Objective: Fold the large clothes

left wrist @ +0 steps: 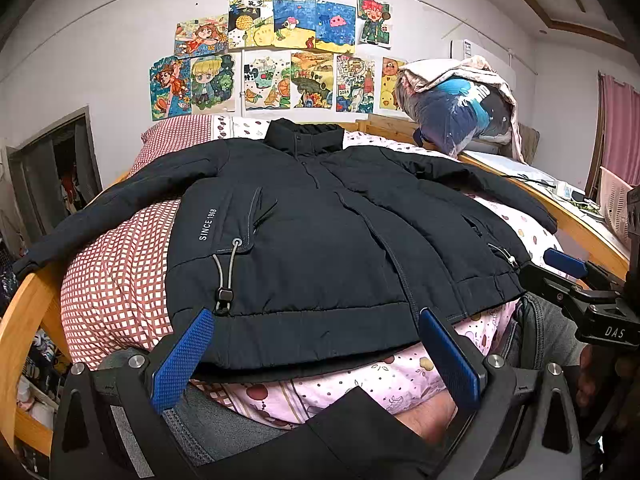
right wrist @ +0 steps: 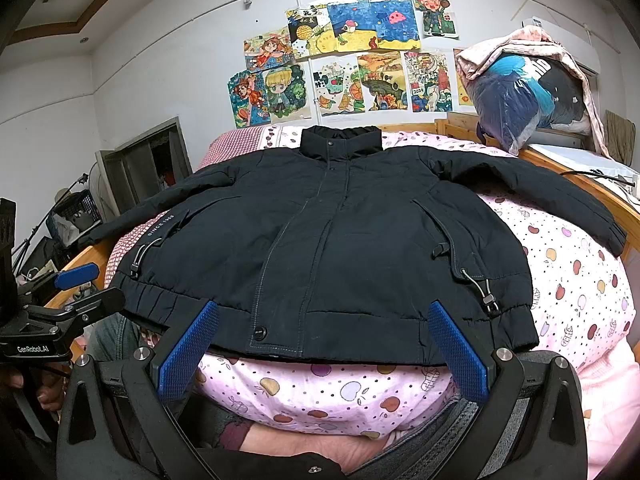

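Both grippers, left gripper and right gripper, hover with fingers spread, empty; the puffy jacket may slip off the bed edge if tugged.

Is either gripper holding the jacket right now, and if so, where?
Neither. The left gripper and right gripper are both open at the hem of the black jacket, gripping nothing.

We count one black padded jacket, two blue-padded grippers, and eleven colourful paper drawings on the wall.
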Demonstrator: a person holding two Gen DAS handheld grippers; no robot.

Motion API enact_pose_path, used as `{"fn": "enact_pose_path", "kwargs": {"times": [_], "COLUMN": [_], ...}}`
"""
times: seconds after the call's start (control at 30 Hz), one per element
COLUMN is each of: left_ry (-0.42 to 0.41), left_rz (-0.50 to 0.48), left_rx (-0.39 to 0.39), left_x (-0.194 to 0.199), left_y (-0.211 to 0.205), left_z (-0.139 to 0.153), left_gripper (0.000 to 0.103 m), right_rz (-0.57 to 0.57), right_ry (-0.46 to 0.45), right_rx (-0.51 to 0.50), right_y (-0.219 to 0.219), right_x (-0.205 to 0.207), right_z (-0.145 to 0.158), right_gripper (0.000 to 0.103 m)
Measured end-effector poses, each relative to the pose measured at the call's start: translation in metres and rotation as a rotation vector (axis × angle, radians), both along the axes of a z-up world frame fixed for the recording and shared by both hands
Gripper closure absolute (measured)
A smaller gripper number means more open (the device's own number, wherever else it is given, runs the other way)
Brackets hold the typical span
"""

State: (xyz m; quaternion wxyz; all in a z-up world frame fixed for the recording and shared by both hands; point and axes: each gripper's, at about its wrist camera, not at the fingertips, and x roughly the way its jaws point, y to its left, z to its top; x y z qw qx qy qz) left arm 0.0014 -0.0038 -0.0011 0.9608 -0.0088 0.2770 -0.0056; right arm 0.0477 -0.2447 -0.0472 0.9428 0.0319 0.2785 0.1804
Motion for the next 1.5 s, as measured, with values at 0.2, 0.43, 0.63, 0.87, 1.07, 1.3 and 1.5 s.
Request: {"fn": "enact_pose_path", "kwargs": {"times": [0.2,0.43,0.63,0.87,1.07,1.3,1.5], "left_ry": [0.001,0.000,0.000,0.000,0.000,0.000,0.001], "left_rz": [0.000,0.000,0.000,0.000,0.000,0.000,0.000], "left_rx": [-0.001,-0.001,-0.001,-0.001,-0.001,-0.002,-0.002], "left_x": [0.0001,-0.0001,-0.0001,-0.0002,-0.0001,-0.0002,-0.0001], "left_y": [0.0000,-0.0002,-0.0001,0.0000,0.0002,0.0003,0.0002], "left_z": [0.0000,0.0001,0.0001,0.0001,0.0001,0.0002,0.0001], "left_gripper": [0.000,0.000,0.000,0.000,0.000,0.000,0.000], "right_rz": [0.000,0.000,0.000,0.000,0.000,0.000,0.000], "right_ry": [0.001,0.002,0.003,0.004,0.004,0.006,0.007], "right_rx": [0.000,0.002,0.002,0.003,0.004,0.005,0.006], "right_y": [-0.0001,0.0003,0.0007,0.0008,0.0008,0.0009,0.0014], "right_x": [-0.0001,-0.0001,-0.0001,0.0002,0.0004,0.0006,0.0005], "right_z": [-0.0009,-0.0024,-0.0034,-0.0042,-0.0051,-0.0058,-0.0061], "right_gripper": [0.001,0.001,0.001,0.001,0.001,0.001,0.001]}}
